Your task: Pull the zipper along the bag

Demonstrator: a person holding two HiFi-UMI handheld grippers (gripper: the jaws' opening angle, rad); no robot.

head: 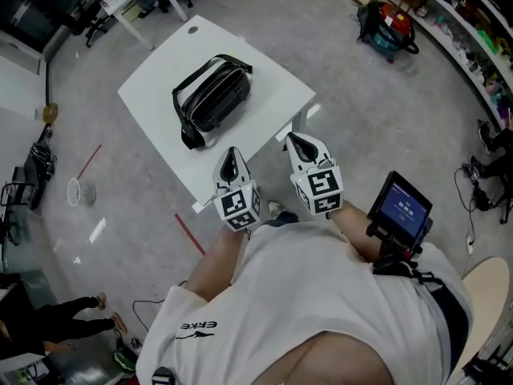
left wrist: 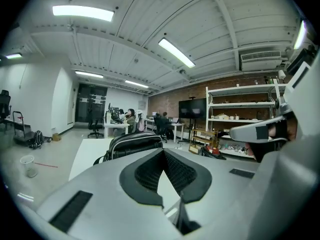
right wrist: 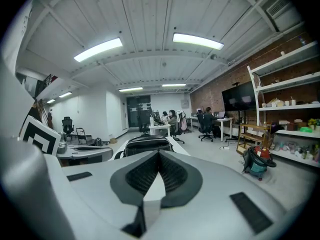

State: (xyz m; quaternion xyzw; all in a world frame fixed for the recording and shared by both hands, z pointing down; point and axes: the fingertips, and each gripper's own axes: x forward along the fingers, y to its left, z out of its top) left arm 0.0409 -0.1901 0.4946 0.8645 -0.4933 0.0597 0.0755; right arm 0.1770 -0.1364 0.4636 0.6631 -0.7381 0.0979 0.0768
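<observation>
A black bag [head: 212, 95] with light trim and a strap lies across the middle of a small white table [head: 152, 79]. My left gripper [head: 232, 156] hovers over the table's near edge, short of the bag and not touching it. My right gripper [head: 297, 142] hangs beside it at the table's near right corner. In the left gripper view the bag [left wrist: 134, 143] lies ahead, beyond the shut tips of the left gripper [left wrist: 162, 153]. The right gripper view shows the bag [right wrist: 148, 144] past the closed right gripper [right wrist: 159, 154]. Nothing is held in either.
Grey floor surrounds the table. A red and black vacuum [head: 389, 24] stands by shelves [head: 473, 30] at the right. A plastic cup [head: 75, 191] lies on the floor at the left. A small screen [head: 404, 207] rides on the person's right arm. People sit at far desks [left wrist: 120, 121].
</observation>
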